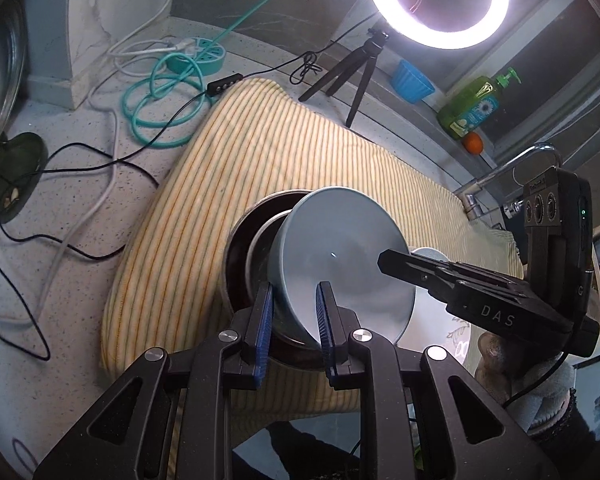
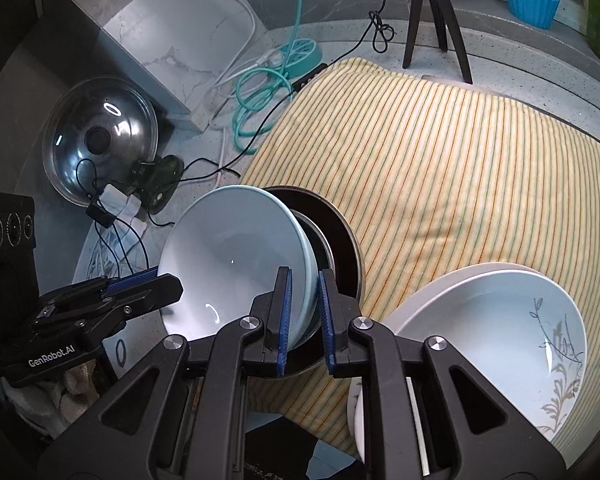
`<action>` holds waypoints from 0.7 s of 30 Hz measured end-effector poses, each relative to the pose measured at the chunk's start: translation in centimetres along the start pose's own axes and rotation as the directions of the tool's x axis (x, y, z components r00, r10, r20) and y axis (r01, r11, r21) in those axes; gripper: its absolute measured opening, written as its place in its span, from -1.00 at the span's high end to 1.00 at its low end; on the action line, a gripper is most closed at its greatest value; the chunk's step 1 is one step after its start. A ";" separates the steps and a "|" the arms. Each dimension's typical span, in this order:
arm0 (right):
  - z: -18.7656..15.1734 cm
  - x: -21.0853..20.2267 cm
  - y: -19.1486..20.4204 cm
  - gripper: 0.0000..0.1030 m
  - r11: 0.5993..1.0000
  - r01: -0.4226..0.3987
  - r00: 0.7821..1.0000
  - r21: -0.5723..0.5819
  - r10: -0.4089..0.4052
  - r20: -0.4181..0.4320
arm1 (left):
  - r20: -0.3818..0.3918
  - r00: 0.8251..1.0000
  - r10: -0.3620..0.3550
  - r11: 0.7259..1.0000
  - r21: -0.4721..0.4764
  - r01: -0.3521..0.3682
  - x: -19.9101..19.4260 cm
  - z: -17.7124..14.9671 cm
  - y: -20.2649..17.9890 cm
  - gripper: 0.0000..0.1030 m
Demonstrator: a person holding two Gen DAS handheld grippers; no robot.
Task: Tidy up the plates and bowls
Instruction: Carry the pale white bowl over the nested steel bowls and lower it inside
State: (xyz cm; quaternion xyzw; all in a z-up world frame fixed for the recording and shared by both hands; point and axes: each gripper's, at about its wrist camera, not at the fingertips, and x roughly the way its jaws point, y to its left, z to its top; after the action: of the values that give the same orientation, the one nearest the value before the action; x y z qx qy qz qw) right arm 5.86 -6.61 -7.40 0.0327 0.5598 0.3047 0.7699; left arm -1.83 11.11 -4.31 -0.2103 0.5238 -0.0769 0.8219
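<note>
Low centre of the left wrist view: left gripper (image 1: 294, 316), blue pads clamped on the near rim of a pale blue bowl (image 1: 348, 264). Bowl tilted up on edge, hollow facing right in that view. Right gripper (image 1: 384, 258) reaches in from the right edge there, its black finger tip lying against the bowl's inner face.

Low centre of the right wrist view: right gripper (image 2: 304, 318), pads nearly together, pinching the opposite rim of the same pale blue bowl (image 2: 228, 264). Left gripper (image 2: 156, 284) enters from the lower left of that view, one blue pad at the bowl's left rim. A gloved hand (image 2: 72, 380) shows under it.

Just behind the bowl, touching or nearly so: a dark metal pot (image 1: 244, 248), mouth open toward the camera, seen also in the right view (image 2: 340, 240). Both sit over a yellow striped cloth (image 1: 260, 152) that covers the middle of the counter.

Lower right of the right view: a white bowl with a grey leaf pattern (image 2: 500, 340), nested on a white plate (image 2: 428, 300), resting on the cloth edge.

Farther, left side of the right view: a metal lid (image 2: 100, 148) leaning at the wall, black and white cables near it. Teal hose (image 1: 160, 96) coiled on the speckled counter (image 1: 80, 208).

Farthest, upper right of the left view: tripod (image 1: 348, 76), ring light (image 1: 436, 0), blue cup (image 1: 414, 80), green soap bottle (image 1: 476, 104), orange fruit (image 1: 473, 143), tap (image 1: 512, 172).
</note>
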 end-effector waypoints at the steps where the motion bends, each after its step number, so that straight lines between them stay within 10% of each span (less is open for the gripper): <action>1: 0.0 0.2 0.0 0.73 1.000 0.003 1.000 -0.002 -0.003 -0.002 | -0.002 1.000 0.000 1.000 -0.001 0.000 0.1 0.0 0.1 0.62; 21: 0.1 0.6 -0.4 0.60 0.999 0.032 0.999 0.003 -0.032 -0.004 | -0.011 1.000 0.014 1.000 -0.016 -0.014 0.5 0.3 1.3 0.60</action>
State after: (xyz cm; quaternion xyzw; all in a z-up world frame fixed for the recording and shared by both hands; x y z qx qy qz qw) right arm 6.21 -6.64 -8.04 0.0245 0.5621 0.2915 0.7736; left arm -1.49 12.21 -5.14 -0.2127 0.5303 -0.0680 0.8179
